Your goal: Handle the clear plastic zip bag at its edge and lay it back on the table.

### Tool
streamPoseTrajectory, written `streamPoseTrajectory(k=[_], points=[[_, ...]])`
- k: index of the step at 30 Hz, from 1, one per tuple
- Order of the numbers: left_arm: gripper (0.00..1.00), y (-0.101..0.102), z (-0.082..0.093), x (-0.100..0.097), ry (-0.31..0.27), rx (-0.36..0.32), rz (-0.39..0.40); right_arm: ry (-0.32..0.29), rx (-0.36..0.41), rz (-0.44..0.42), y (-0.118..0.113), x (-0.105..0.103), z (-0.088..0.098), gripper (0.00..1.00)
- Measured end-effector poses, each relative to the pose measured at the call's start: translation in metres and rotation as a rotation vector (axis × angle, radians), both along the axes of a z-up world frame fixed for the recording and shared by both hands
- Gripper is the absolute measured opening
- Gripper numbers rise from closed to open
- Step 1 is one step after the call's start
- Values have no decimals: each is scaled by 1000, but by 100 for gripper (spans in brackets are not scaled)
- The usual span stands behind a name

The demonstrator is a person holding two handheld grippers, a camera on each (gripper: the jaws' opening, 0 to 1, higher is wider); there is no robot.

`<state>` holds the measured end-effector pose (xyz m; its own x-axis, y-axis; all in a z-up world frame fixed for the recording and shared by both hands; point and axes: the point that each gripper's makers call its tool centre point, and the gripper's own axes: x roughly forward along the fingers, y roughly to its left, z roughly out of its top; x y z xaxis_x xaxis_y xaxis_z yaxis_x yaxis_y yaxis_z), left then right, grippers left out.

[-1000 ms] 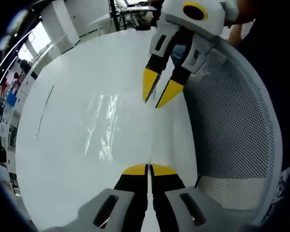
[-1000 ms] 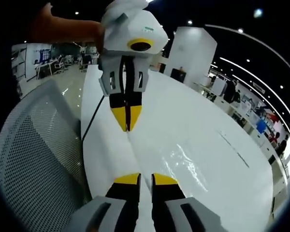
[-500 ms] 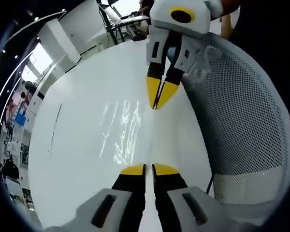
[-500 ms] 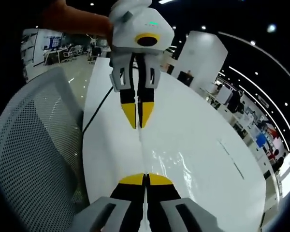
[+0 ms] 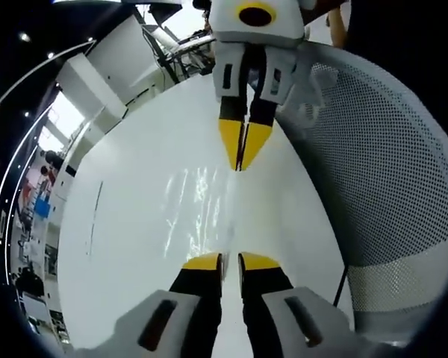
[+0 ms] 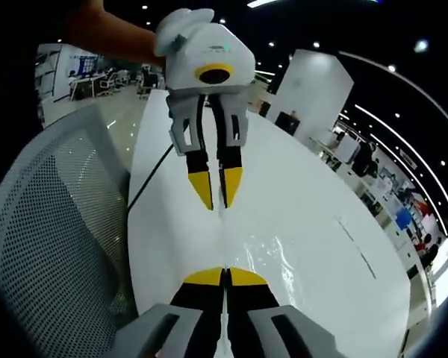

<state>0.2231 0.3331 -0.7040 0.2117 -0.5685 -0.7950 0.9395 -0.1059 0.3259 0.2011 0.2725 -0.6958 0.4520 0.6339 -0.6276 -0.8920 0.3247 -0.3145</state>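
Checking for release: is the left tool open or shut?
Open: the left tool shows a gap between its jaws in both views.

White table (image 5: 127, 246), smooth and glossy, with rounded outline; also seen in the right gripper view (image 6: 321, 283). A thin dark line marks its surface (image 5: 94, 220). Clear plastic zip bag (image 5: 198, 212) lies on the tabletop near the edge beside the mesh chair (image 5: 388, 171), visible mainly as bright creased reflections (image 6: 272, 257).
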Motion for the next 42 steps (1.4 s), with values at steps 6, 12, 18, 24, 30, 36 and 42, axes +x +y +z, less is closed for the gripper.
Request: streamPoseTrajectory(k=[6,12,18,24,30,36,42], points=[[0,-5,-1,-1,4,-17,2,4,3,-10,-2,0,0,0],[0,-6,-2,-3,-1,-15,-7,17,8,-24,-4,-1,0,0],[0,-4,-3,-4,11,0,-2,36,45,-20,2,-3,4,6],[0,-7,1,-4,17,-5,6,30,58,-1,11,-4,7,8],[0,-10,3,-6,25,-4,16,26,58,11,16,-2,7,8],[0,-11,6,-8,37,-4,21,27,66,19,22,1,10,8],[0,-13,7,-9,40,-2,21,25,68,37,30,1,11,8]])
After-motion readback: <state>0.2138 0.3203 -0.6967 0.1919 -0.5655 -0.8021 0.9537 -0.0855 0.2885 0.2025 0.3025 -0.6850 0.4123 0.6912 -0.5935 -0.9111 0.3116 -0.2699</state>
